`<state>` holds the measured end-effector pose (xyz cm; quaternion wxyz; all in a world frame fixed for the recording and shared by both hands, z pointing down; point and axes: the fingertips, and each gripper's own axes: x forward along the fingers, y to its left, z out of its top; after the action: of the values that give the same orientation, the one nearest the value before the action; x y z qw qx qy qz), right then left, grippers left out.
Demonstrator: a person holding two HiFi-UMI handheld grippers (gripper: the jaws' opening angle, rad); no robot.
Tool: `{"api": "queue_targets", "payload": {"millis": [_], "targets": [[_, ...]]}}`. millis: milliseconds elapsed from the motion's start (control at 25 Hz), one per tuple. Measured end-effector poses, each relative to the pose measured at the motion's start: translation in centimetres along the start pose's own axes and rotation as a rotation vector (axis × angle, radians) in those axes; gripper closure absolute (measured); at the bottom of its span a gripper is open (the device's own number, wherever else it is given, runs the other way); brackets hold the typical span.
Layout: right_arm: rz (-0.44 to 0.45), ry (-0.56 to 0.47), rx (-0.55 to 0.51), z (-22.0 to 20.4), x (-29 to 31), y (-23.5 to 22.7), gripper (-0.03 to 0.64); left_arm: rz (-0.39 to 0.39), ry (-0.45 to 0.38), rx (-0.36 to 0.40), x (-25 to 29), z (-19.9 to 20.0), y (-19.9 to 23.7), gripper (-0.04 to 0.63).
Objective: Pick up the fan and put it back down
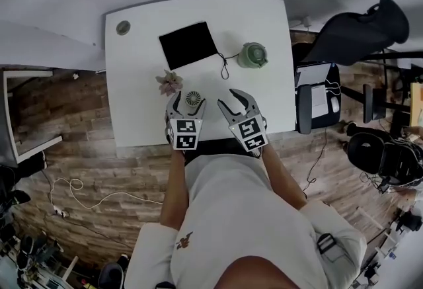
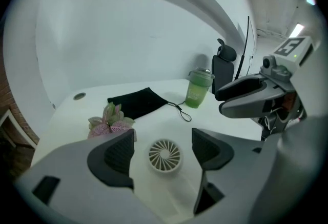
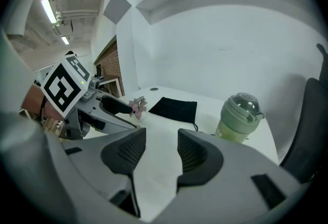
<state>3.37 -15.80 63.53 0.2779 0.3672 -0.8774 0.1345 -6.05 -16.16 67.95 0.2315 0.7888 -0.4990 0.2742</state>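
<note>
Unlike the right gripper view, the left gripper view is showing the small round white fan [image 2: 165, 155], spiral grille up, lying untouched on the table [image 2: 205, 119] between the parted jaws of the left gripper [image 2: 164, 139], while the right gripper [image 3: 161, 141], at its three o'clock, is gaping empty.

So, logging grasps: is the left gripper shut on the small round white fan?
Open. On the left gripper the jaws stand apart, gaps showing either side of the small round white fan.

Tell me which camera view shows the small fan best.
The left gripper view: the fan sits large and central, spiral grille clear. The head view shows it tiny from above; the right gripper view does not show it.
</note>
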Motion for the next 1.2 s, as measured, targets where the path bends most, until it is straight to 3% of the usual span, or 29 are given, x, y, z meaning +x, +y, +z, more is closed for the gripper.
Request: {"api": "queue_targets", "payload": {"millis": [560,840,1200], "targets": [[-0.049,-0.335,-0.074,11.0,-9.3,0.4,0.425,0.129,-0.407,0.098,-12.1,11.9,-2.2,0.313],[-0.051,-0.426,-0.093,13.6,-12.6,1.2,0.425,0.171,-0.495,0.142,-16.5,14.5,-3.7,0.322],[-0.068,-0.445,-0.100,14.5,-13.2,1.6,0.426,0.184,-0.537,0.165,-18.3,15.7,-3.6,0.328]]}}
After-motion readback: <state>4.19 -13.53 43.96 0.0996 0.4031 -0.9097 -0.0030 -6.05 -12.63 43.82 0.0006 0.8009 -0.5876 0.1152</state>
